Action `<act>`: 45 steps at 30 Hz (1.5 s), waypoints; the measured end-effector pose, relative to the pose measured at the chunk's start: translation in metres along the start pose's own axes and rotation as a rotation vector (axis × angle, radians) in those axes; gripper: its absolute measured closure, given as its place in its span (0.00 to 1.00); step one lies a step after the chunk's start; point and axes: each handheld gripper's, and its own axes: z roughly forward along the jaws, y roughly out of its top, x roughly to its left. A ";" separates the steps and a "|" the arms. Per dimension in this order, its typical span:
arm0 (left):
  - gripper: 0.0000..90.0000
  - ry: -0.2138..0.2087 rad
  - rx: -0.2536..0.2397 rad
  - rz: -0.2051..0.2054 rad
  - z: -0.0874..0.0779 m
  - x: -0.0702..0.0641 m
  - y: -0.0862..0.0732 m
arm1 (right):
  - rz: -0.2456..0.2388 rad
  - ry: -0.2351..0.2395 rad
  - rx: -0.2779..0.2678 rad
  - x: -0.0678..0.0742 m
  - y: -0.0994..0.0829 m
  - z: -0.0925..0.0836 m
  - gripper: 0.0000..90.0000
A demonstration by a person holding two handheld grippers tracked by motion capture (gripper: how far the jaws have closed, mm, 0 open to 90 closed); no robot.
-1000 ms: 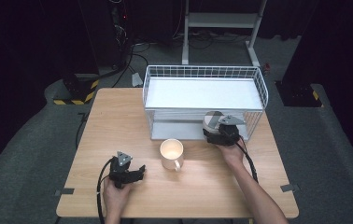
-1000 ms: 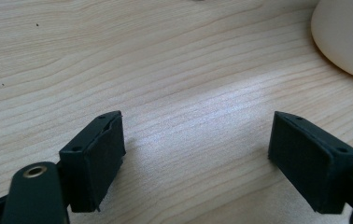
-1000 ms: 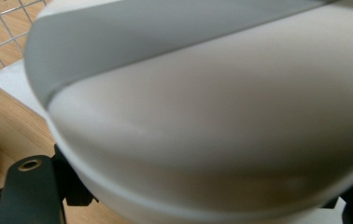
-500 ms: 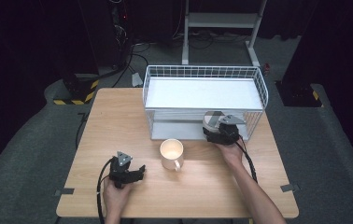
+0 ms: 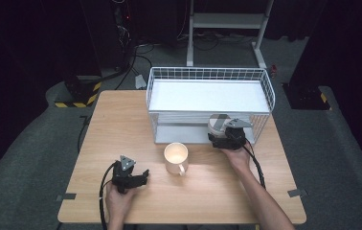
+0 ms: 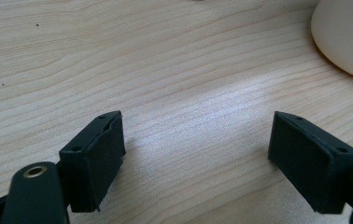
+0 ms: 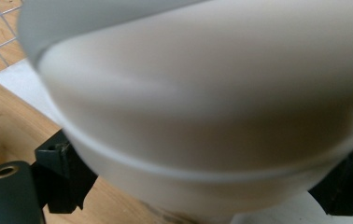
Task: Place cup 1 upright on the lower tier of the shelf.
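Your left gripper (image 5: 143,175) rests on the wooden table (image 5: 121,124), jaws apart with bare wood between them — the cream mug (image 5: 175,156) stands just beside. Your right gripper (image 5: 224,139), at the wire rack (image 5: 265,86), has just opened its jaws around a pale bowl (image 7: 212,107); whether the pads touch it, I cannot tell. Dark room behind.

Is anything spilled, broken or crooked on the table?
Nothing is spilled or broken. The cream mug stands upright on the wooden table, and the wire rack sits straight. A pale bowl lies between the jaws of the right hand-held gripper, at the rack's lower shelf.
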 end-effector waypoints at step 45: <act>0.21 0.000 0.000 0.000 0.000 0.000 0.000 | 0.063 -0.094 0.062 0.001 -0.016 -0.001 0.39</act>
